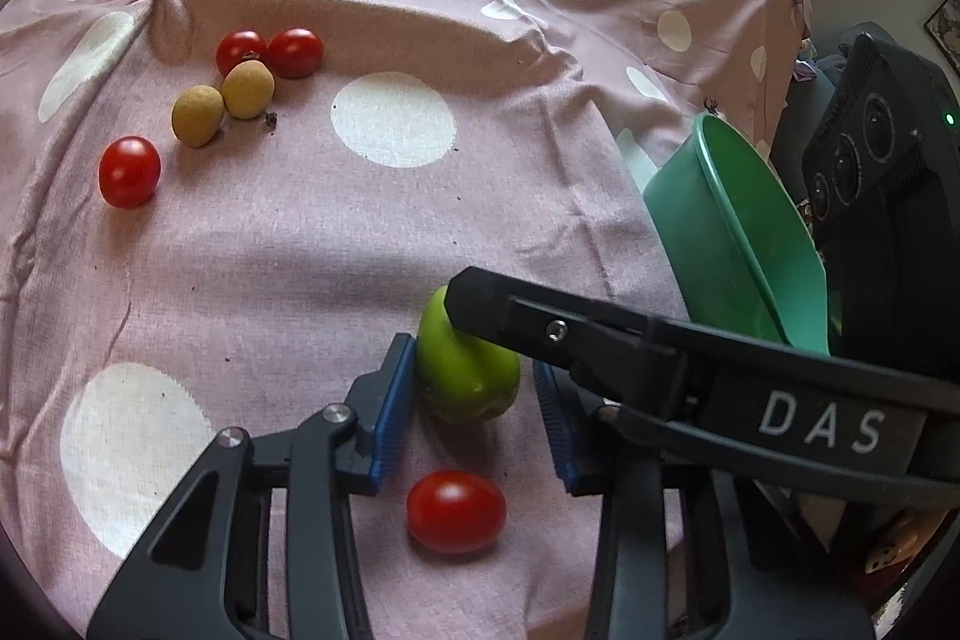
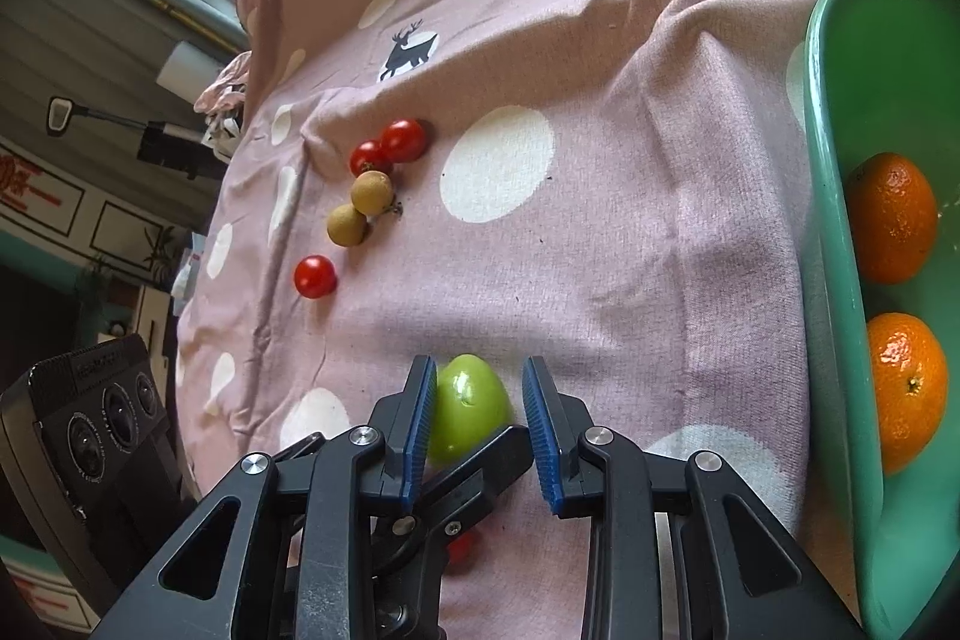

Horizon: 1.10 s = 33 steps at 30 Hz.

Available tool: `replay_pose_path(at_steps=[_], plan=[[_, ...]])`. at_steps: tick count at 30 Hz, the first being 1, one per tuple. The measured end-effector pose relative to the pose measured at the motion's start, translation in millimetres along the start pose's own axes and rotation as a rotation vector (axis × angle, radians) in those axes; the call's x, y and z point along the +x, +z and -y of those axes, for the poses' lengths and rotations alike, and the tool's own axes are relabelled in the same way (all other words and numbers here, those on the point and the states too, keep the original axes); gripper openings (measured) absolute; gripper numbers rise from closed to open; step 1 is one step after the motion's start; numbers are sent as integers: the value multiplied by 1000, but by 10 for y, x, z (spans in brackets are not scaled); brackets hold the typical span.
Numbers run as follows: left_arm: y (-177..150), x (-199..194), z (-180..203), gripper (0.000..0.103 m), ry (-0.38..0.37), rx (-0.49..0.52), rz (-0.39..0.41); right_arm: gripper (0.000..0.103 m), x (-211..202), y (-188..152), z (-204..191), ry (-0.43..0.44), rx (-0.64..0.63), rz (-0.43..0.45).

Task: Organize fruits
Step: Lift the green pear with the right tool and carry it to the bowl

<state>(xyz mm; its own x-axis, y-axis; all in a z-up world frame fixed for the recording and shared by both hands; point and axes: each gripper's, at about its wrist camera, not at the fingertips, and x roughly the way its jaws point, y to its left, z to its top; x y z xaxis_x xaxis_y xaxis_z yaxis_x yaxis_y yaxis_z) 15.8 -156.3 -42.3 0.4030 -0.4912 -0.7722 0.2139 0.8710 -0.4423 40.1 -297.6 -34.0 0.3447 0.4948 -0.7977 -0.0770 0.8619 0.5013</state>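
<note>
— Which step are you on?

— The green one. Reading the spotted cloth [image 1: 300, 250] from its left side: a lone tomato [image 1: 129, 171], two tan fruits [image 1: 198, 115] touching each other, and a pair of tomatoes [image 1: 294, 52] just behind them, all untouched. Near the front edge, right of the middle, lies the green fruit [image 1: 468, 376], with one more tomato [image 1: 456, 511] just in front of it. At the right edge stands the green bowl [image 1: 720, 232], which already holds two oranges [image 2: 894, 217].

— And your tongs?

— Both pairs crowd the same fruit. Your left gripper [image 1: 471, 355] has one blue pad against it and the other just clear — apart, not clamped. Your right gripper [image 2: 478, 367] straddles it the same way: one pad touching, a sliver of cloth showing beside the other.

— So what next?

— I'd judge the pick is only half made. Let one hand take it — draw the other back so the fingers don't cross, pinch both pads across the fruit's middle, lift clear of the tomato in front, then carry it right, over the bowl's rim.
</note>
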Motion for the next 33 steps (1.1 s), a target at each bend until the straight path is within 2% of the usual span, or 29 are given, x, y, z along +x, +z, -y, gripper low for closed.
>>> replay_pose_path(at_steps=[3,9,13,25,33], plan=[[1,-2,-8,33,5,-1,1,33,15,-3,5,7,9,-8],[-21,-30,-17,34,24,-6,10,33,33,-17,-56,-15,-21,-4],[-14,-131,47,34,36,12,43,33,-6,-28,-111,-22,-36,16],[170,-603,579,33,43,159,203,33,-685,9,-289,37,-94,211],[249,-601,1002,33,13,233,235,33,-1153,5,-131,25,-65,337]])
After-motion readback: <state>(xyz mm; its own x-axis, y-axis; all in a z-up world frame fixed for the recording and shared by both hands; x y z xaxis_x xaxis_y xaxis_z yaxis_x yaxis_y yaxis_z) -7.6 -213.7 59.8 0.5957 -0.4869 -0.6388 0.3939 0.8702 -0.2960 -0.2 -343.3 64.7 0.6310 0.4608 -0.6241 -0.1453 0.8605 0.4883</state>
